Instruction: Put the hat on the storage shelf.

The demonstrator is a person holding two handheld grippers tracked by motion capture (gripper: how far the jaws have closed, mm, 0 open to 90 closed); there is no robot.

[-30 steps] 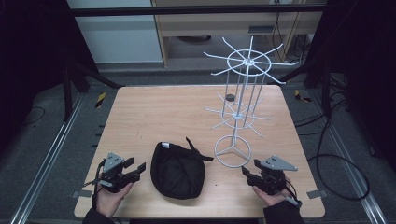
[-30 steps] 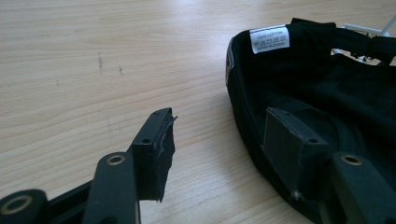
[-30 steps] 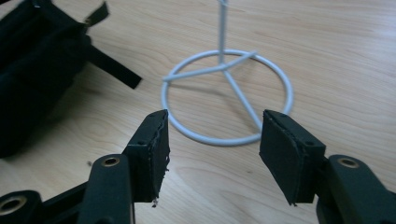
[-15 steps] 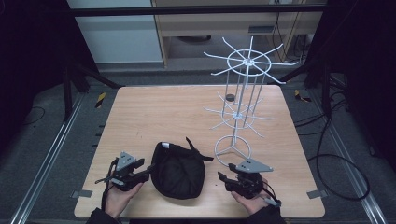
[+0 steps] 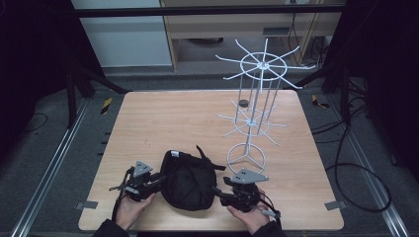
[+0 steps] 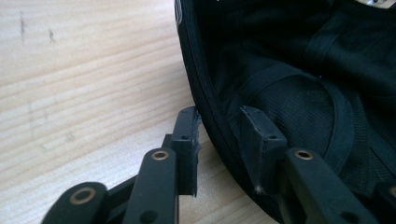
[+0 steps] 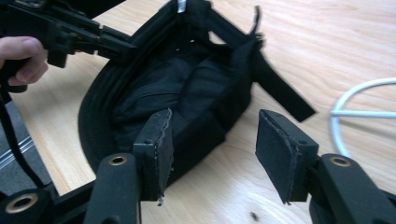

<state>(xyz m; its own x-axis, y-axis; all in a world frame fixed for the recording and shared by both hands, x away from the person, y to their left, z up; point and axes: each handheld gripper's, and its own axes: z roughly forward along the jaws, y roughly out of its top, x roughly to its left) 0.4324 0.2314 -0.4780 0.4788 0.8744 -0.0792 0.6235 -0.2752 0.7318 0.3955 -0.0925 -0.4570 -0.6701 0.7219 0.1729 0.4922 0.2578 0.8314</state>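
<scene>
soft, light black cap (image 5: 188,178): left tongs (image 6: 219,133) apart astride its rim; right tongs (image 7: 212,151) apart beside it.

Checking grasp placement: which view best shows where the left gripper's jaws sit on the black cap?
The left gripper view: the left gripper is open astride the black cap rim. The high view shows them small; the right gripper view, distant.

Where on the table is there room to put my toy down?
The far left of the table, beyond the black cap and left of the white wire rack, is bare wood. The near edge is crowded: cap, left tool, right tool.
</scene>
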